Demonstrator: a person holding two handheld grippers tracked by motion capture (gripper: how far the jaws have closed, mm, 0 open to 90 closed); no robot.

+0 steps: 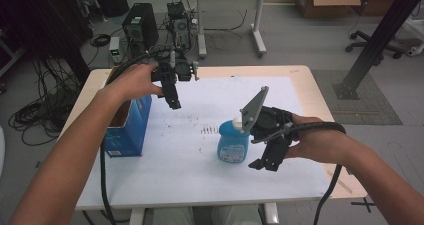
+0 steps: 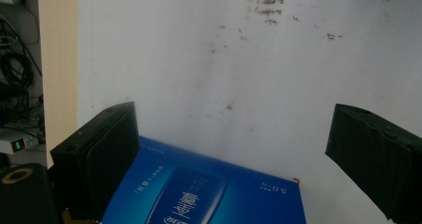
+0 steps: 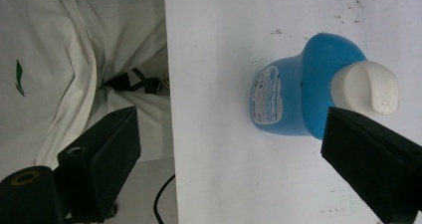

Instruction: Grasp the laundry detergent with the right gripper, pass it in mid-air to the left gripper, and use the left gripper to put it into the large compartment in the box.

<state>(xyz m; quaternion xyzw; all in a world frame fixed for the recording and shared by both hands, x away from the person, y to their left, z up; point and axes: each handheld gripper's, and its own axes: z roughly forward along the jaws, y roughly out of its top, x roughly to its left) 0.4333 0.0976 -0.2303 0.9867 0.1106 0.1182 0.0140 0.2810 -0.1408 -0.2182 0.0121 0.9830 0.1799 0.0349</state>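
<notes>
Your right gripper hangs just to the right of the blue bottle, jaws spread wide with nothing between them. In the right gripper view the bottle stands just ahead of the far jaw, its white cap partly overlapped by that jaw's tip, but you cannot tell that they touch. The bottle stands upright on the white mat, near the mat's middle and a little toward your side.

Your left gripper is up in the air, well apart from the bottle, to its far left. Its jaws are spread too and hold nothing. It hangs just beside the blue box, which stands open-topped at the mat's left edge, left of the bottle. In the left gripper view the box's blue printed face lies low between the jaws, clear of both pads, with bare mat beyond it.

Your legs, in light trousers, show past the table edge in the right gripper view, on the side away from the bottle.
</notes>
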